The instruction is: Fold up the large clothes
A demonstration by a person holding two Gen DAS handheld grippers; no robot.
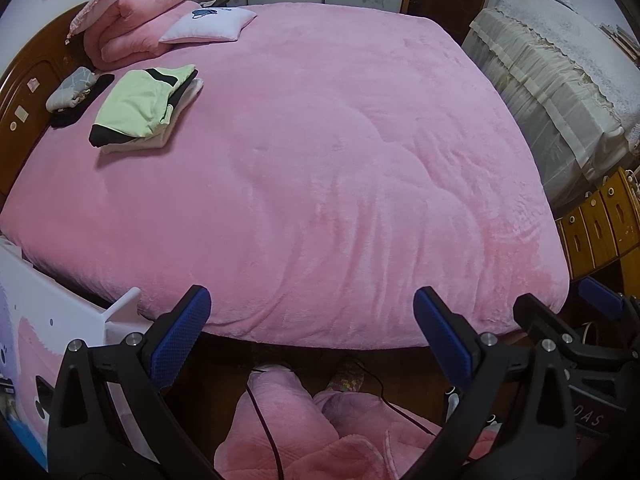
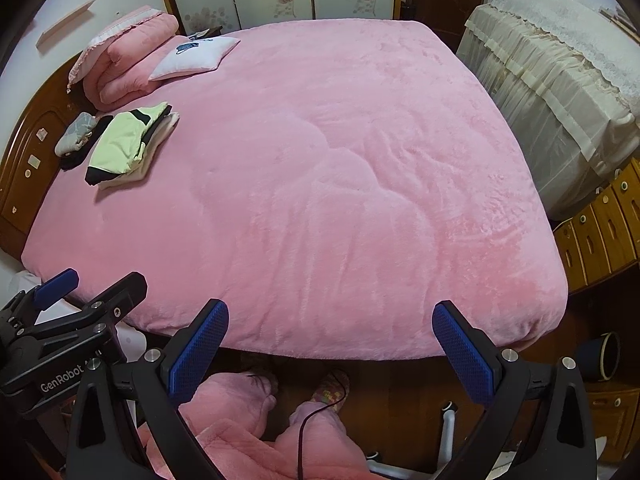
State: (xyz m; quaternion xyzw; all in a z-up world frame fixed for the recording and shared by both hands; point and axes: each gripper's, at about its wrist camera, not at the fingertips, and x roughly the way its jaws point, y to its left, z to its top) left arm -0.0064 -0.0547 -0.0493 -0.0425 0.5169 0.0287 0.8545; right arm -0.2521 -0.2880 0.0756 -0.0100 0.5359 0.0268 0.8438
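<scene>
Both grippers are just hanging at the foot of the bed, side by side. The left gripper (image 1: 312, 336) has its jaws spread wide with nothing between them, and the right gripper (image 2: 330, 350) is the same, wide and empty. The pink fleece blanket (image 1: 340, 160) covers the whole bed. Way up by the wooden headboard (image 1: 28, 80) sits a folded clothes stack (image 1: 140, 108), light green with black trim on top, well apart from both grippers. Beside it lies a rolled grey item (image 1: 70, 88). The person's pink padded trousers (image 2: 240, 432) show below.
</scene>
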